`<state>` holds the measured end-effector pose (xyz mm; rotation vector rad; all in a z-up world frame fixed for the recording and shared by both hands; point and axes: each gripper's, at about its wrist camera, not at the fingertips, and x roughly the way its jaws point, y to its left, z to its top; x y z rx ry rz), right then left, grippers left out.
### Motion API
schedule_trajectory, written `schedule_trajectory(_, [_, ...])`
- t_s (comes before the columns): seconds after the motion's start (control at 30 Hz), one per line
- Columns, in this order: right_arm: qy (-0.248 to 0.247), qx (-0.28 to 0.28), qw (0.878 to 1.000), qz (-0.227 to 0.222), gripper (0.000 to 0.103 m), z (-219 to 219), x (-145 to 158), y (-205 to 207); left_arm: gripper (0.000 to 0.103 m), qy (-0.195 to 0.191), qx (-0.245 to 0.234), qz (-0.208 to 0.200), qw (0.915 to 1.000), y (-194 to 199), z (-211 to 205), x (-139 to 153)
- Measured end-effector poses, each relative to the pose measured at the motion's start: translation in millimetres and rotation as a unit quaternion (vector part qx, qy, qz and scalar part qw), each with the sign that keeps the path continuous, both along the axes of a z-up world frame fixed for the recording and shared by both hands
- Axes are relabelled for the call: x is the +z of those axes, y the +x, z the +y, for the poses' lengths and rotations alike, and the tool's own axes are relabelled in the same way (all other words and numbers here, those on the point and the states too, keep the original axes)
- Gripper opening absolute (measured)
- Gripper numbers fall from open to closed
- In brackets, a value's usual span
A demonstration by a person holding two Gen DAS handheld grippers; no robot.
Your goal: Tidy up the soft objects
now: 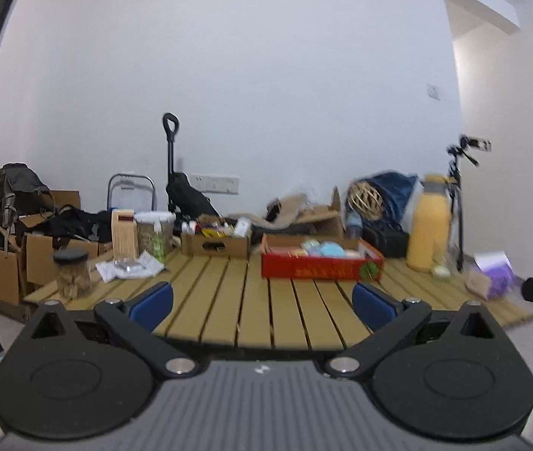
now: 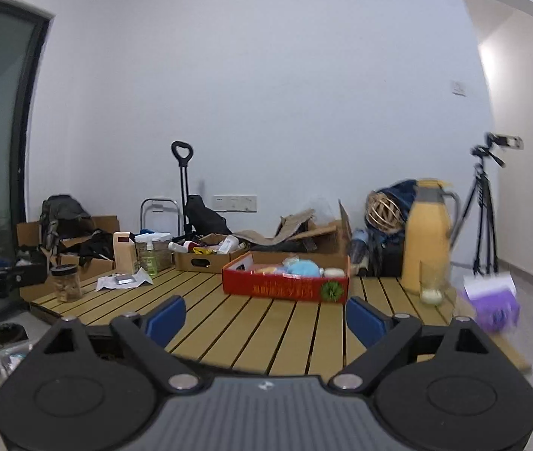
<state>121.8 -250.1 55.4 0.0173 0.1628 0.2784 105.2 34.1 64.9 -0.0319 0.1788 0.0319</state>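
Currently your left gripper (image 1: pixel 262 302) is spread wide with nothing between its blue pads (image 1: pixel 153 304), hanging over the near edge of the slatted wooden table (image 1: pixel 228 300). Your right gripper (image 2: pixel 264 319) is likewise released and empty, over the same near edge. Soft objects (image 2: pixel 302 267), pastel and partly blurred, lie inside the red box (image 2: pixel 285 289) near the table's far edge, well apart from both grippers. Yellow jug (image 2: pixel 426 236) stands at the far right corner; purple box (image 2: pixel 492 304) at the right edge; lidded jar (image 2: pixel 65 282) near the left edge
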Motion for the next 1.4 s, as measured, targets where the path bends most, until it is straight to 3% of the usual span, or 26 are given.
schedule_trajectory(0.1, [0.009, -0.004, 1.0, 0.007, 0.092, 4.4, -21.4, -36.7, 0.103, -0.002, 0.004, 0.015, 0.9999, -33.6, -8.8, -13.4])
schedule_trajectory(0.23, [0.028, 0.009, 1.0, 0.005, 0.092, 11.1, -41.7, -74.2, 0.103, 0.017, 0.001, 0.005, 0.9998, -71.7, -17.5, -25.8])
schedule_trajectory(0.47, [0.013, 0.024, 1.0, 0.015, 0.093, 26.1, -54.8, -111.9, 0.103, 0.021, -0.007, 0.003, 0.9997, -100.9, -22.1, -34.5])
schedule_trajectory(0.57, [0.007, 0.017, 1.0, 0.012, 0.099, 27.1, -53.3, -118.9, 0.103, 0.021, -0.006, -0.002, 0.9998, -107.7, -22.6, -34.6])
schedule_trajectory(1.4, [0.008, 0.025, 1.0, 0.005, 0.099, 25.0, -50.7, -118.5, 0.103, 0.022, -0.014, -0.004, 0.9996, -102.8, -16.6, -35.3])
